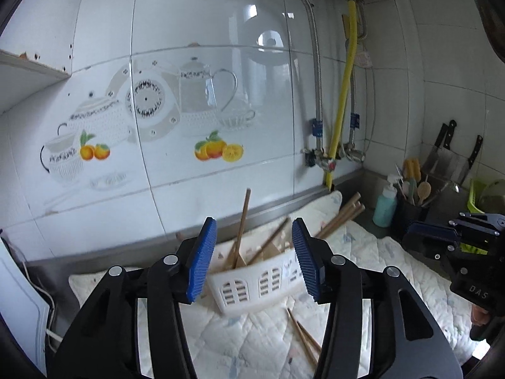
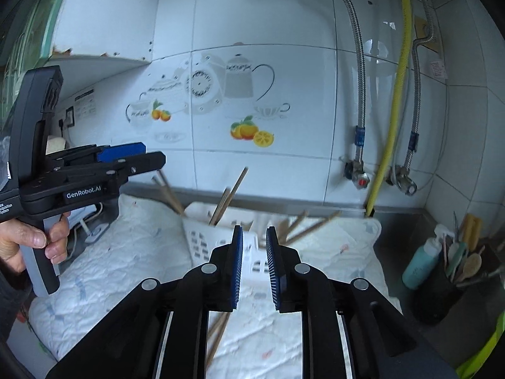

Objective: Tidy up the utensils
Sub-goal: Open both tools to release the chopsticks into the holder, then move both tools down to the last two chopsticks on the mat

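White glossy wall tiles (image 1: 221, 31) printed with teapots and oranges back a steel bench (image 2: 397, 230) covered by a pale quilted mat (image 1: 252, 341).

Left tongs (image 1: 254, 260) hang above the mat with their blue pads spread wide and nothing between them. Seen past that gap is a white slotted plastic basket (image 1: 252, 284), tipped over at an angle on the mat. Several wooden chopsticks (image 1: 241, 227) stick up out of the basket, one nearly upright and others leaning toward the wall. More chopsticks (image 1: 342, 214) lie on the mat's far edge near the wall, and a loose pair (image 1: 303, 338) lies on the mat just in front of the basket.

Right tongs (image 2: 254, 267) hover over the same basket (image 2: 202, 237), pads parted by a narrow gap and gripping nothing. A chopstick pair (image 2: 217, 331) shows below them on the mat. Everything near the basket in this view is blurred.

Each gripper appears in the other's view: the right one at the far right of the left view, the left one at the left of the right view, held by a hand (image 2: 28, 243).

Farther off in the corner stand a teal pump bottle (image 1: 385, 203), a dark holder of spoons and utensils (image 1: 412, 210), and cleavers (image 1: 451, 158) against the wall. A yellow hose (image 1: 345, 88) and braided metal hoses (image 2: 359, 63) run down the tiles to valves.
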`<state>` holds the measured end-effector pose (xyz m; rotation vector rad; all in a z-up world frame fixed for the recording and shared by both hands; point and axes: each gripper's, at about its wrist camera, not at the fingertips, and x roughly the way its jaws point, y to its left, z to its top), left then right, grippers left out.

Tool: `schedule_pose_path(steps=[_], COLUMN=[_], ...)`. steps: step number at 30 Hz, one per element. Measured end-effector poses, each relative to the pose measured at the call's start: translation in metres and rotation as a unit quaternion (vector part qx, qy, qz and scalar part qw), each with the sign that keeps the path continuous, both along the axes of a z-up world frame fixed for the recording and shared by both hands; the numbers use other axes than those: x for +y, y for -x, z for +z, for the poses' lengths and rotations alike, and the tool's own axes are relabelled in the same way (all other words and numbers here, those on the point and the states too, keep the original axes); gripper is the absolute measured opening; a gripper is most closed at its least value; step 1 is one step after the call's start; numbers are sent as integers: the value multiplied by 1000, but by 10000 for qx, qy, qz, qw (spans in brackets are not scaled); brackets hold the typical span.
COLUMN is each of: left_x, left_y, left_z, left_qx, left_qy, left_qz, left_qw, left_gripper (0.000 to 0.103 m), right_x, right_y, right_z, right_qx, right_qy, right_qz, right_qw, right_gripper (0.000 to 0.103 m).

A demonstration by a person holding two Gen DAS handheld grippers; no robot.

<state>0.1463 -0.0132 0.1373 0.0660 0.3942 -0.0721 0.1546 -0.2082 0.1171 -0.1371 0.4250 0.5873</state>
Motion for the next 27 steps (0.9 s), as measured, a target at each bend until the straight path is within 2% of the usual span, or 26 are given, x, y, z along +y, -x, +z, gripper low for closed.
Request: schedule_pose_path(steps=[8, 13, 18, 27], left_x=[-3, 5, 15, 31], left_y=[49, 64, 77, 87], left_z=[-78, -117, -140, -160], left_qx=[802, 1160, 1369, 1562], left_qy=[328, 465, 606, 698], left_qz=[95, 393, 640, 939], left_qw=[9962, 9914, 9867, 9808], left_gripper=[62, 66, 69, 71], right_x=[-8, -7, -1, 13], right_y=[66, 88, 97, 91], right_z=[-68, -115, -152, -192], right_qx=[561, 1065, 1584, 2108], right_qy=[81, 92, 29, -3], right_qz=[-47, -125, -88, -105], right_qw=[9984, 9942, 9873, 9775], right_gripper=[16, 16, 16, 16])
